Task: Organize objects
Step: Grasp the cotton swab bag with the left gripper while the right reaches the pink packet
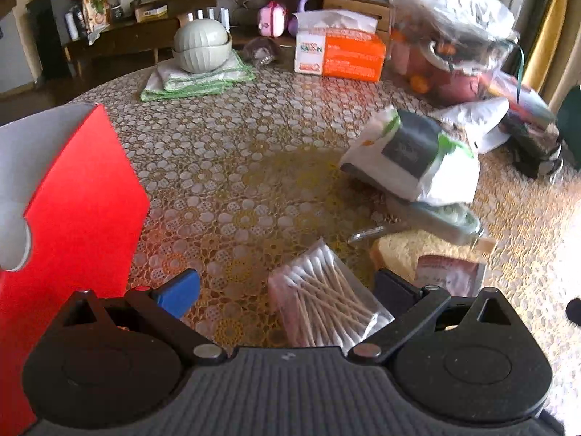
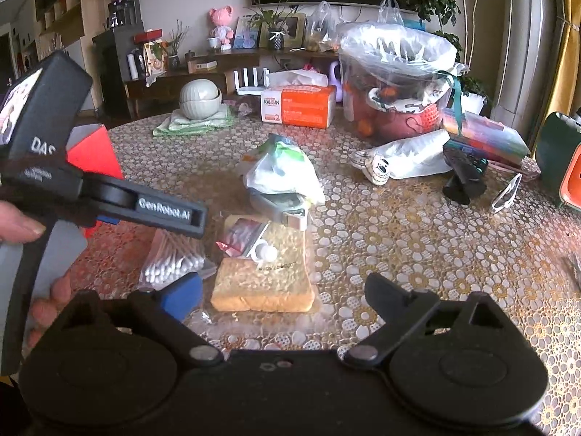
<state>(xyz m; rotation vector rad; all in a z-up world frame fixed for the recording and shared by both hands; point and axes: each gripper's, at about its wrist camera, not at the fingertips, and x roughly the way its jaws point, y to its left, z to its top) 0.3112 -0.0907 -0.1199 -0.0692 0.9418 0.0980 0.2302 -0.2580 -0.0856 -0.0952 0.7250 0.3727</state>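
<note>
My left gripper [image 1: 287, 287] hangs with fingers apart over the swabs [image 1: 323, 301], gripping nothing. My right gripper [image 2: 283, 290] is spread wide above the bread [image 2: 263, 283]. Both packs lie on the surface [image 1: 225, 152], swabs just left of the bread. A red box [image 1: 72, 200] stands at left.

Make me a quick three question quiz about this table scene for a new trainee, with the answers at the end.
1. True or false: the left gripper is clamped on the bag of cotton swabs.
2. What colour is the open box at the table's left edge?
3. Which lies nearest the right gripper? A. tissue box B. packaged bread C. stacked bowls

Key: 1. False, its jaws stand open with the bag between the fingers. 2. Red. 3. B.
</note>
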